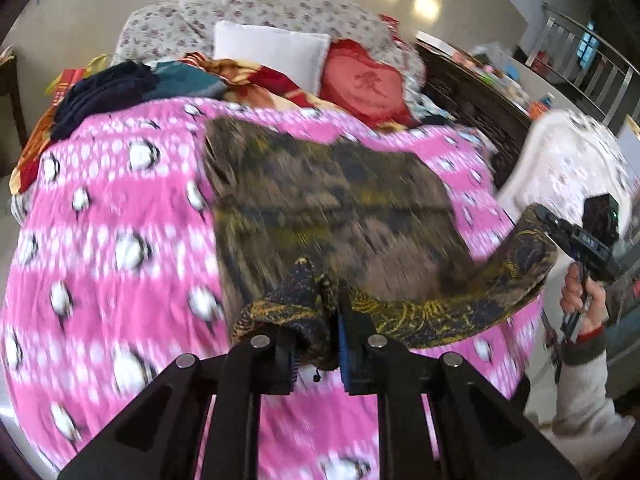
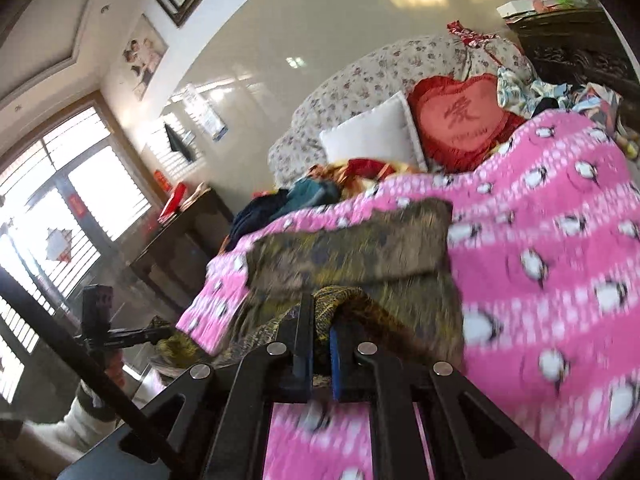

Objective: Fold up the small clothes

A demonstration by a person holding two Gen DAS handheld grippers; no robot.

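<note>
While the left wrist view is blurry, it shows the left claw (image 1: pixel 326 344) squeezed almost shut on a bunched corner of the dark gold-patterned cloth (image 1: pixel 320 208). Most of that cloth lies flat on the pink penguin blanket (image 1: pixel 100 240), and its near edge is lifted off the blanket. The lifted edge runs like a rope from the left claw over to the right claw (image 1: pixel 548 224), which is off past the right side of the cloth and has its other corner. I think both corners are held up so the near edge can be carried over the flat part for a fold. Beyond the blanket sit a white pillow (image 1: pixel 268 52) and a red heart cushion (image 1: pixel 364 88).

From the right wrist view, the right claw (image 2: pixel 320 344) has its two fingers nearly together with a fold of the cloth (image 2: pixel 352 248) pinched between them. The flat part of the cloth lies on the blanket (image 2: pixel 560 280) just past the claw. Far to the left of the cloth, the left claw (image 2: pixel 160 334) holds the other corner, though I cannot tell from here how tight its grip is. Holding both corners level should keep the edge straight, I guess
</note>
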